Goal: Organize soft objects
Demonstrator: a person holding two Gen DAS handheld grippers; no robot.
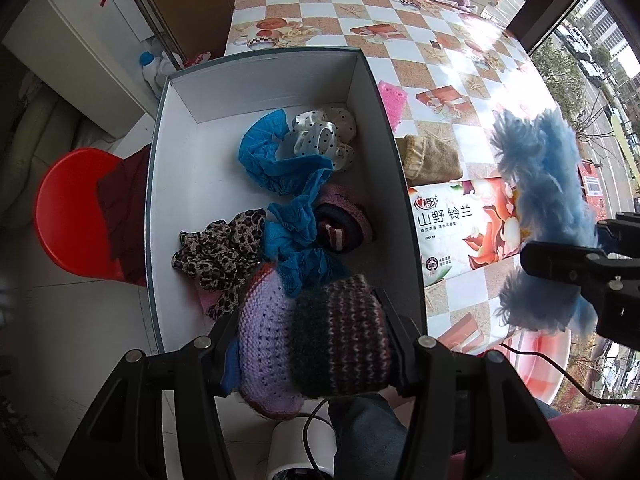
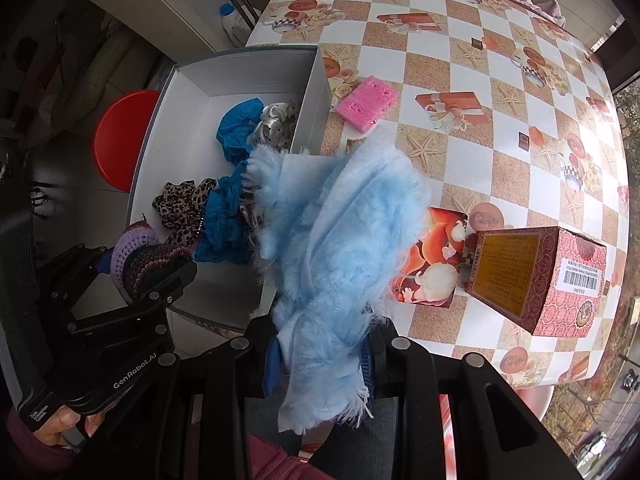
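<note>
My left gripper [image 1: 314,344] is shut on a knitted hat [image 1: 320,320], purple on one side and dark striped on the other, over the near end of an open white-lined box [image 1: 172,184]. In the box lie blue net fabric [image 1: 280,160], a leopard-print scarf [image 1: 220,252], a polka-dot white ribbon [image 1: 324,136] and a dark pink knit piece [image 1: 348,216]. My right gripper [image 2: 320,360] is shut on a fluffy light-blue cloth [image 2: 340,220], which hangs above the box's right wall and the table. The left gripper [image 2: 152,276] and hat [image 2: 148,256] also show in the right wrist view.
The box stands on the left part of a table with a checked cloth [image 2: 480,80]. On the table lie a pink sponge [image 2: 366,102], a brown cloth [image 1: 432,158], a tissue pack [image 1: 460,228] and a red patterned carton [image 2: 540,276]. A red stool [image 1: 68,216] stands left of the box.
</note>
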